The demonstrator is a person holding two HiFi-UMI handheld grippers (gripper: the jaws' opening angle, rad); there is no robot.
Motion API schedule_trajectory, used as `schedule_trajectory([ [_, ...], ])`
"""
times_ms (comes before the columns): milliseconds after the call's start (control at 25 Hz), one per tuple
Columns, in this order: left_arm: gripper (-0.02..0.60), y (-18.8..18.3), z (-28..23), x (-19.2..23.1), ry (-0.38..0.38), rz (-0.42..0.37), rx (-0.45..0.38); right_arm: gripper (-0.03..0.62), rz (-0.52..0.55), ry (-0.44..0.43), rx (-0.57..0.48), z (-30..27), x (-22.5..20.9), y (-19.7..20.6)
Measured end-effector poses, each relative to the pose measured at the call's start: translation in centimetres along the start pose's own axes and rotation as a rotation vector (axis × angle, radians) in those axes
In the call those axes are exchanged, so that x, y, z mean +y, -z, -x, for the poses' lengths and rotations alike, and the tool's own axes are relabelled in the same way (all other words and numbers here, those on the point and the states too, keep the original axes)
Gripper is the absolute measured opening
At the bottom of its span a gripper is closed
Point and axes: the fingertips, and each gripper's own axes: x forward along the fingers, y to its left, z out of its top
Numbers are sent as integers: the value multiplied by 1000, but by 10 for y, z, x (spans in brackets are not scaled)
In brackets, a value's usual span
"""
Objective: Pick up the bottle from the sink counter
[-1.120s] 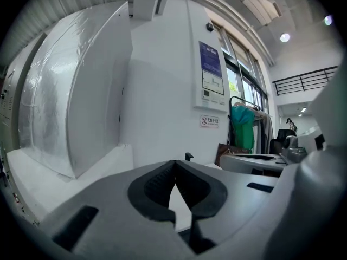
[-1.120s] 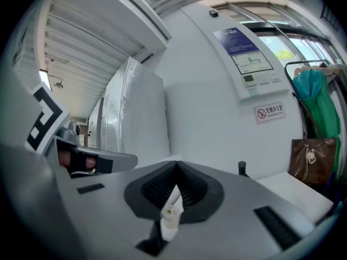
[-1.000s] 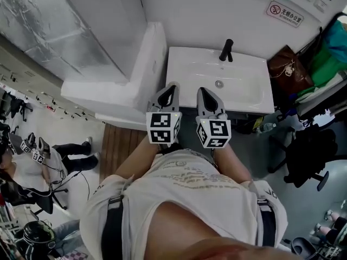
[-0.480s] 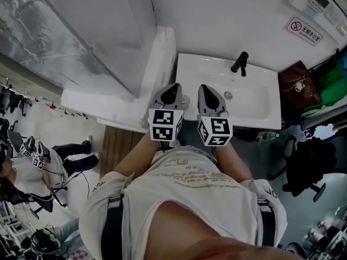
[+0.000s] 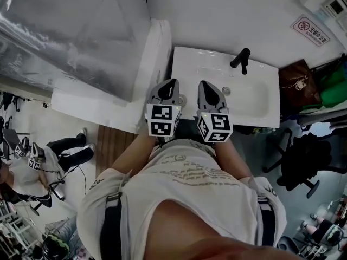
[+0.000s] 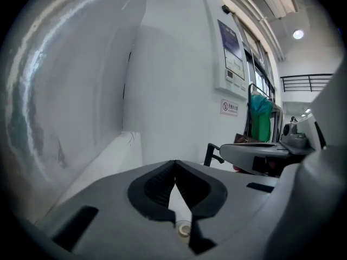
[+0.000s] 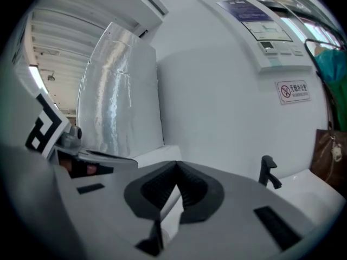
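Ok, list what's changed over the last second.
The left gripper and right gripper moved forward together, further in over the front edge of the sink. Nothing was taken hold of or let go. Unchanged: both pairs of jaws are shut and empty, and the grippers are side by side.

Pale printed T-shirt (image 5: 187, 180), black straps (image 5: 110, 223)

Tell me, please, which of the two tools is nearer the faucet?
The right tool; the left tool is by the sink's left end, farther from the faucet.
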Motion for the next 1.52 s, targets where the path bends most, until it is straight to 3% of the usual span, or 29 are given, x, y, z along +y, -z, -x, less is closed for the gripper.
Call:
schedule_trajectory([
  [160, 20, 1, -12, 5, -46, 17, 15, 21, 22, -45, 17, -12, -12, -1],
  [600, 21, 55, -33, 6, -120, 66, 154, 21, 38, -157, 69, -24, -36, 7],
  [1160, 21, 128, -29, 1, -151, -47, 280, 21, 42, -216, 145, -27, -37, 30],
  [1280, 24, 141, -29, 0, -113, -44, 295, 21, 41, -220, 160, -28, -37, 34],
  [1320, 41, 143, -30, 0, -88, -34, 292, 21, 41, -220, 162, -30, -37, 35],
  [1400, 182, 147, -36, -1, -37, -12, 289, 21, 42, -221, 164, -35, -36, 36],
  [1520, 215, 155, -40, -3, 5, -5, 302, 21, 42, -222, 170, -38, -36, 39],
])
